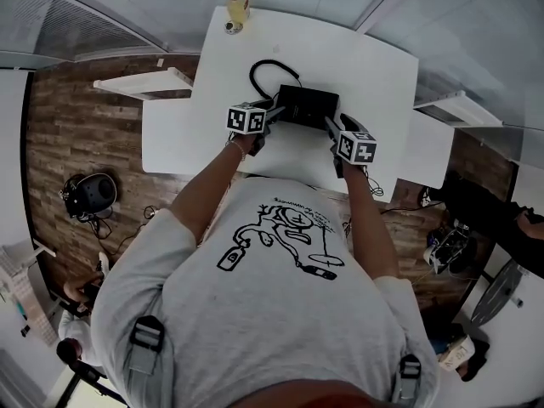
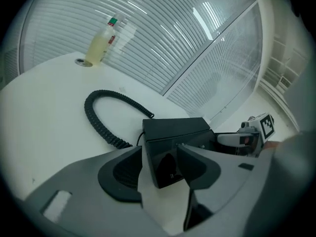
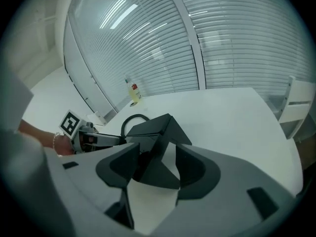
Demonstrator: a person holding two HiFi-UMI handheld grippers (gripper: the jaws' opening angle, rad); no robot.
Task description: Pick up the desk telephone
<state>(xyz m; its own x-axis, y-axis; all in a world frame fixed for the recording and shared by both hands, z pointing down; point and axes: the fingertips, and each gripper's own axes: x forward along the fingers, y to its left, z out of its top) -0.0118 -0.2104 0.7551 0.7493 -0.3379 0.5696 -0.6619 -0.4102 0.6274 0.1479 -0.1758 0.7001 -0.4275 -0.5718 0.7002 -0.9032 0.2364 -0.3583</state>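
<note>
A black desk telephone [image 1: 306,107] rests on the white table [image 1: 365,66], and its coiled cord [image 1: 259,79] loops away toward the far left. My left gripper [image 1: 274,113] is at the phone's left end and my right gripper [image 1: 330,126] at its right end. In the left gripper view the phone's end [image 2: 175,132] lies between the wide jaws of the left gripper [image 2: 157,171], with table showing beside one pad. The right gripper [image 3: 157,168] likewise straddles a corner of the phone [image 3: 158,127] with gaps showing. Both grippers are open.
A bottle of yellow liquid [image 1: 236,8] stands at the table's far edge, beyond the cord [image 2: 98,112]. White shelves flank the table at left [image 1: 144,83] and right [image 1: 459,109]. Slatted blinds back the table. Gear lies on the wooden floor [image 1: 89,194].
</note>
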